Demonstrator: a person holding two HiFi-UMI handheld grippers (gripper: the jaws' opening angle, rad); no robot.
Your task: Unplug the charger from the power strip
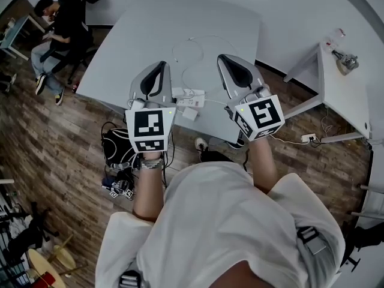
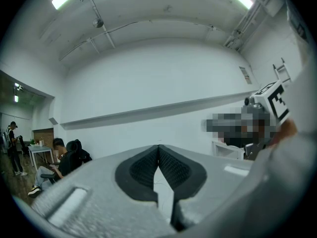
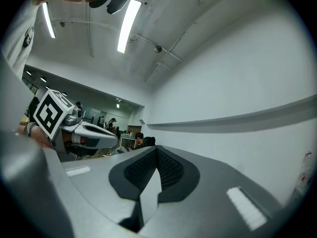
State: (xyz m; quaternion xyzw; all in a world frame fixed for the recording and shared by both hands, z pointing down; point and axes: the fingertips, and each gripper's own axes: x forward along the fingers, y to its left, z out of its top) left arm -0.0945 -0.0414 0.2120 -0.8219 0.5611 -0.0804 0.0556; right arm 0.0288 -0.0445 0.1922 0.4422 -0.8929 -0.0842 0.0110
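A white power strip (image 1: 191,97) lies near the front edge of the white table (image 1: 150,35), with a small white charger block (image 1: 189,113) beside it. A thin white cable (image 1: 193,57) loops away behind them. Whether the charger sits in a socket I cannot tell. My left gripper (image 1: 159,66) (image 2: 158,148) is held level above the table, left of the strip, its jaws shut on nothing. My right gripper (image 1: 224,59) (image 3: 157,150) hovers to the right of the strip, also shut and empty. Each gripper's marker cube shows in the other's view.
A seated person (image 1: 63,23) works at a desk at the far left. Another white table (image 1: 345,95) stands at the right, with a socket block (image 1: 308,138) on the wooden floor beneath it. A black bag (image 1: 119,146) sits under the table's near edge.
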